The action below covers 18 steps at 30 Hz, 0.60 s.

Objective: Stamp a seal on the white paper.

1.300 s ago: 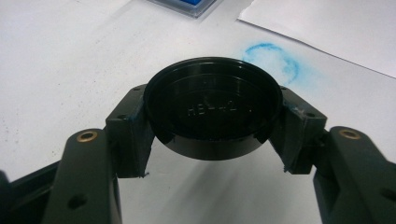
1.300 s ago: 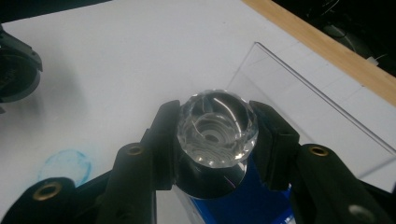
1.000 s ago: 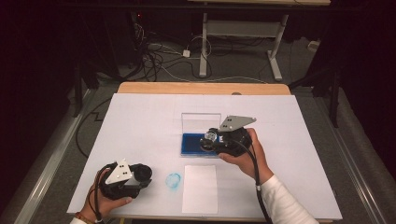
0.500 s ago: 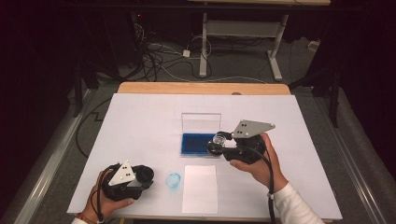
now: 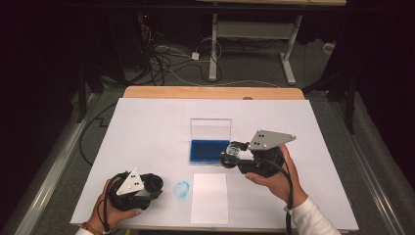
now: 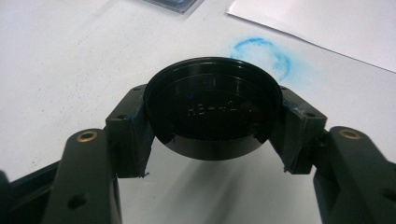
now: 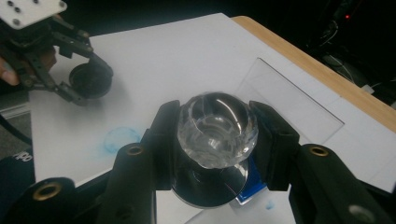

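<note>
The stamp (image 7: pixel 217 128), a clear faceted knob on a round dark base, sits clamped between the jaws of the right hand-held gripper (image 5: pixel 234 155), gripped by the knob so the base hangs free below. It is held just off the near right corner of the ink pad (image 5: pixel 209 151), above the bench and not touching it. That grip suits stamping: the face stays clear to be pressed down, probably onto the sheet (image 5: pixel 210 198) lying in front of the pad.

The pad is a blue block in a clear case whose lid (image 5: pixel 211 129) stands up at the far side, out of the way, leaving the ink open from the near side.

The left hand-held gripper (image 5: pixel 152 183) is closed on a black round cap (image 6: pixel 212 107), the jaws pressing its rim from both sides. It rests low at the near left of the bench, seemingly just parked there to keep the cap clear of the work. Between it and the sheet is a faint blue ring (image 5: pixel 182 188) printed on the covering, likely a stamp mark.

The bench (image 5: pixel 147 127) is covered in white paper, with a wooden edge showing at the far side. Beyond is a dim room: grey floor, loose cables (image 5: pixel 171 58), and the legs of another table (image 5: pixel 214 49).
</note>
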Tool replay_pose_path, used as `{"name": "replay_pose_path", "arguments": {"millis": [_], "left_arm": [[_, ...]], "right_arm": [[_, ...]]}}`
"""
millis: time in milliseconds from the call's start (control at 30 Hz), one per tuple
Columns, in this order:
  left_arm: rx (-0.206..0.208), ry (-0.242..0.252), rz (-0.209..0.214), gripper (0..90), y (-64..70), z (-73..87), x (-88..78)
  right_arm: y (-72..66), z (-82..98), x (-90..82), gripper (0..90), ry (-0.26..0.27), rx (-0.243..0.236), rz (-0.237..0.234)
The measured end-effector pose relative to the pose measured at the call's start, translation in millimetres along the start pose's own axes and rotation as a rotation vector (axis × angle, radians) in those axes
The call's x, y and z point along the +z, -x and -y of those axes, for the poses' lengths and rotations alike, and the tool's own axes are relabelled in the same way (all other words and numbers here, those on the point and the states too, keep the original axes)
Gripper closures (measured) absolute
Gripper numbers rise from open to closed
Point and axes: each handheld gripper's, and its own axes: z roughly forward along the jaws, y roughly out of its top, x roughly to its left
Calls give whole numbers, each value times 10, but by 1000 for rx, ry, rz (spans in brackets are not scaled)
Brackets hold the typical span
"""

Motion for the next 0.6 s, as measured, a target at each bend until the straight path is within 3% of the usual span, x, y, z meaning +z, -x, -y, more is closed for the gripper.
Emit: {"name": "replay_pose_path", "arguments": {"millis": [600], "left_arm": [[0, -2, -2, 366, -9, -4, -7]], "right_arm": [[-247, 30, 58, 569, -24, -45, -70]]}}
